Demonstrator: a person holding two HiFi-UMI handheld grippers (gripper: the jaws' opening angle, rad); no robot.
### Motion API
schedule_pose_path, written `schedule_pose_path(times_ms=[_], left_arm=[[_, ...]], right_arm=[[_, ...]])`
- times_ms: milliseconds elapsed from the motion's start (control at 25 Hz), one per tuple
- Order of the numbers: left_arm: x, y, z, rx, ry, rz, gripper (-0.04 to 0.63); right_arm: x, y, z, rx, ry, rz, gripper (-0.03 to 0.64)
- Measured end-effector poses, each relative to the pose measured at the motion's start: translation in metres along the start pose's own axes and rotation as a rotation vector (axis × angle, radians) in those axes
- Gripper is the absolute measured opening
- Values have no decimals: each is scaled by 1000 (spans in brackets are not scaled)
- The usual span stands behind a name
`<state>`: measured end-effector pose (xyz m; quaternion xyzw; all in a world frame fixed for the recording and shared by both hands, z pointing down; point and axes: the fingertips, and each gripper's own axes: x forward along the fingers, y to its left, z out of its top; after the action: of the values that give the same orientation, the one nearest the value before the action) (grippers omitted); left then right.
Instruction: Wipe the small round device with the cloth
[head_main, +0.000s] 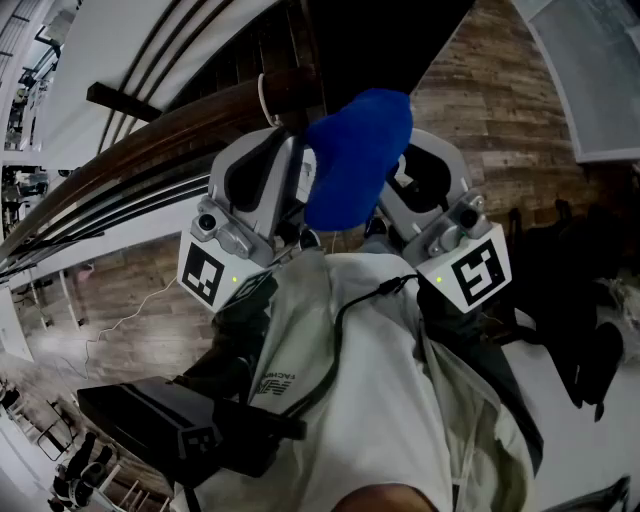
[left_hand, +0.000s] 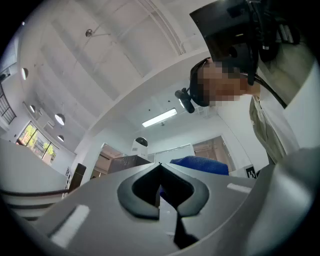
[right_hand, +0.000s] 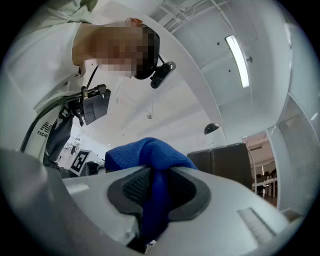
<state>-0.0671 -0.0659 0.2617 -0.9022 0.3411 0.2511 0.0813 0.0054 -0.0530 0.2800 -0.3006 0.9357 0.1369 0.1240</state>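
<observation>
Small round device: not surely identified in any view. A small dark rounded shape (head_main: 309, 238) at the tips of the left gripper, just under the cloth, may be it; that cannot be settled.

Left gripper (left_hand: 160, 186): held up in front of the person's chest, pointing towards the head. Fingers pressed together, with nothing clearly seen between them.

Cloth (head_main: 355, 155): blue, bunched, standing above and between the two grippers.

Right gripper (right_hand: 157, 192): just beside the left one and raised the same way. Fingers clenched on a fold of the cloth, which bulges out above them.

Carrier: no surface holds these items; all are in the air above a wooden floor (head_main: 500, 110).

Progress, as judged: cloth in hand, no wiping contact visible; the wipe itself appears left to do.

Containers: none in view.
</observation>
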Motion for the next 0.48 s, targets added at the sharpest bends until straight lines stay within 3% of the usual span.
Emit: schedule_pose_path(times_ms=[480], left_arm=[[-1,1,-2,12,4,-5,5]], right_arm=[[1,1,3,-18,-6,4,78]])
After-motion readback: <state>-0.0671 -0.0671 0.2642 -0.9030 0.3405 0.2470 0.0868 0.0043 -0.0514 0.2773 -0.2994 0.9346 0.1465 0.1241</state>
